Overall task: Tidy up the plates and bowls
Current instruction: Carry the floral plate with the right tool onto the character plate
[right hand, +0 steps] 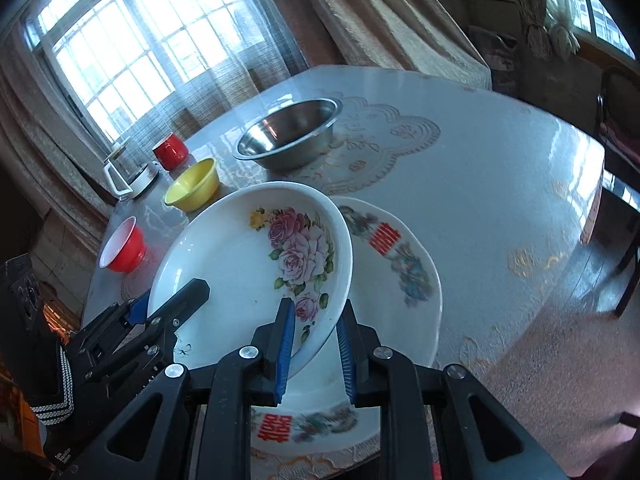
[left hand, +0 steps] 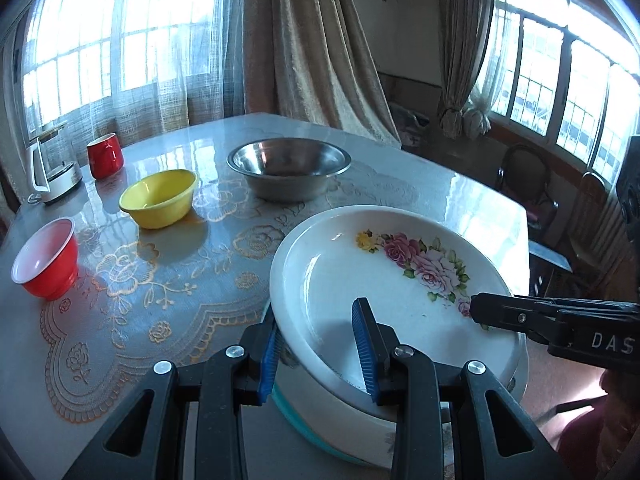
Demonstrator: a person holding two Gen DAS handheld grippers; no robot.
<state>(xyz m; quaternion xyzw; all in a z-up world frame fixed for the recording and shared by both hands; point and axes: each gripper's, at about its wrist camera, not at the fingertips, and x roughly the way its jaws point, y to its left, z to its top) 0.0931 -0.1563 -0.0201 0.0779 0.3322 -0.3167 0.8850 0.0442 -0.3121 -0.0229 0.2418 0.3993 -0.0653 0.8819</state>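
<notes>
a: what have the grippers got?
b: left gripper point(left hand: 320, 344) and right gripper point(right hand: 316, 348) both clamp the rose plate point(right hand: 248, 256), on opposite near rims.
a: and under it?
b: the red-character plate point(right hand: 396, 256) on the table point(right hand: 500, 168), just below and rightward. bowls sit farther off.

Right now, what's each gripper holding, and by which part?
Both hold the rose plate by its rim: left gripper on the plate's left edge, right gripper on its right, above the red-character plate.
</notes>
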